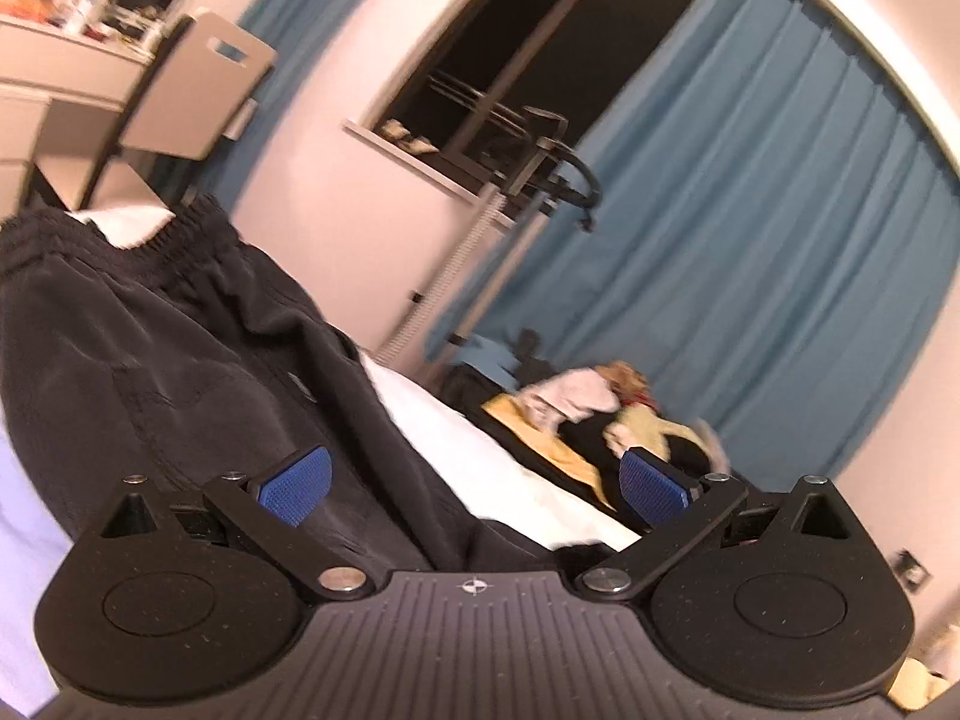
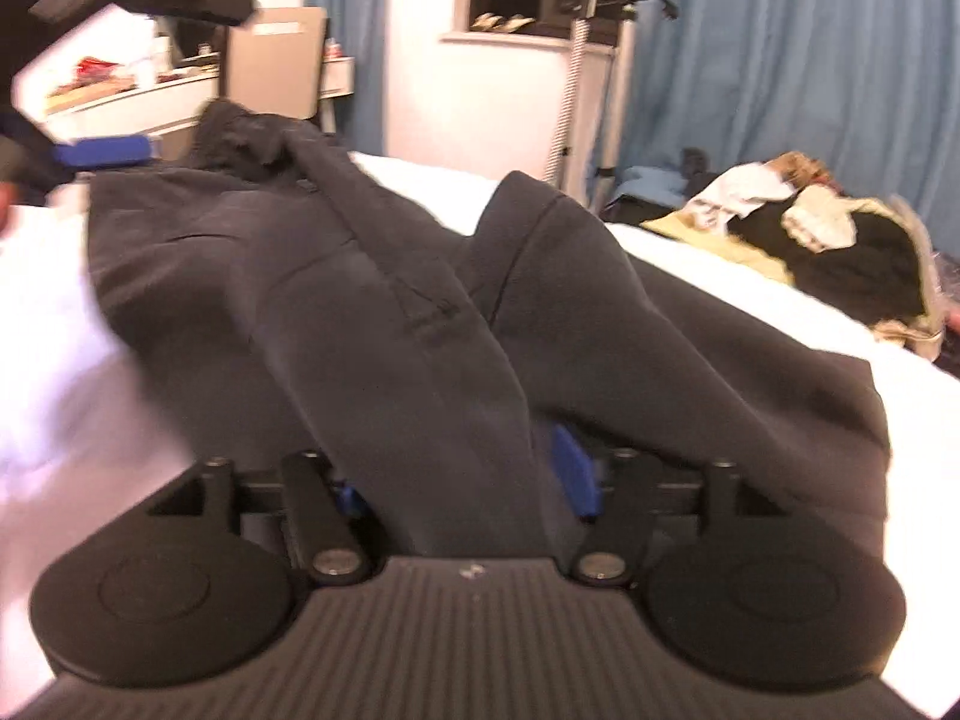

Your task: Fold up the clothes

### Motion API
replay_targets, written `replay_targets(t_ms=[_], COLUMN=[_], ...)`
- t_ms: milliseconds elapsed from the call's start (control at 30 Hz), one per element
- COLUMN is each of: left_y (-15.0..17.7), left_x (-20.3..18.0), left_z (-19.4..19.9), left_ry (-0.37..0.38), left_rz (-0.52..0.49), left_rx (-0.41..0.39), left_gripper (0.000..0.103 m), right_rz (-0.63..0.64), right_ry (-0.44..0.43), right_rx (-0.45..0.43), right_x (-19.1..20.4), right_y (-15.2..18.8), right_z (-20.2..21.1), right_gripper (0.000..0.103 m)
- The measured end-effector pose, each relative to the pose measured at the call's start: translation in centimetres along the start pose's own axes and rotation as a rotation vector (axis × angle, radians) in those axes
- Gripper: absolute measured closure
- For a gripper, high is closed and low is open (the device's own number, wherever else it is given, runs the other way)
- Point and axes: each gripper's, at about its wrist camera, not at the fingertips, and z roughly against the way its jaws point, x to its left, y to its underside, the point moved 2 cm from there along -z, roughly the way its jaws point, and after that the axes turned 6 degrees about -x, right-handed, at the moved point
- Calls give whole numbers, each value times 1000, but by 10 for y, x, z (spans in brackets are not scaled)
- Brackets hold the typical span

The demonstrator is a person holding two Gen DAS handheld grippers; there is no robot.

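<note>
Dark grey trousers (image 1: 180,360) with an elastic waistband lie spread on the white bed (image 1: 498,468). In the left wrist view my left gripper (image 1: 474,486) hangs open and wide just above the trousers' near edge, with nothing pinched between its blue pads (image 1: 294,483). In the right wrist view the trousers (image 2: 360,288) run away from me in bunched folds. A fold of them lies between the jaws of my right gripper (image 2: 462,480), whose blue pads (image 2: 573,471) stand apart and do not press it. The left gripper's blue pad (image 2: 102,153) shows at the far left, by the waistband.
A pile of mixed clothes (image 2: 810,228) lies at the bed's far right, also in the left view as a pile (image 1: 600,414). Behind stand blue curtains (image 1: 750,210), a dark window (image 1: 540,60), a chair (image 2: 276,60) and a cluttered desk (image 2: 120,90).
</note>
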Motion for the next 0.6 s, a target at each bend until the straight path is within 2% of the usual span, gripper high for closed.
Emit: replay_targets(t_ms=[100,167,300,367,433,500,600], left_y=[7,12,20,25,32,42,66], left_x=[-14,-27,-53,-62,-66,-68,-60], left_z=[7,10,16,17,14,9,-8], left_ry=[39,93,169,173,175,176,150], left_rz=[-73,-120,-256,-330,-371,-411,-434], left_rx=[54,102,199,245,294,339,388], left_gripper=[1,4,11,17,26,31,43], right_rz=[-72,-147,-279,-351,-344,-325,-270], right_ry=[-22,-19,41,27,38,39,5], right_rx=[1,-21,-74,-101,-128,-152,-183], right_x=[-7,-21,-52,-68,-76,-79,-79], right_y=[5,11,26,29,29,30,35], right_z=[34,58,77,80,82,81,69], right_gripper=[35,34,34,34,34,35,40])
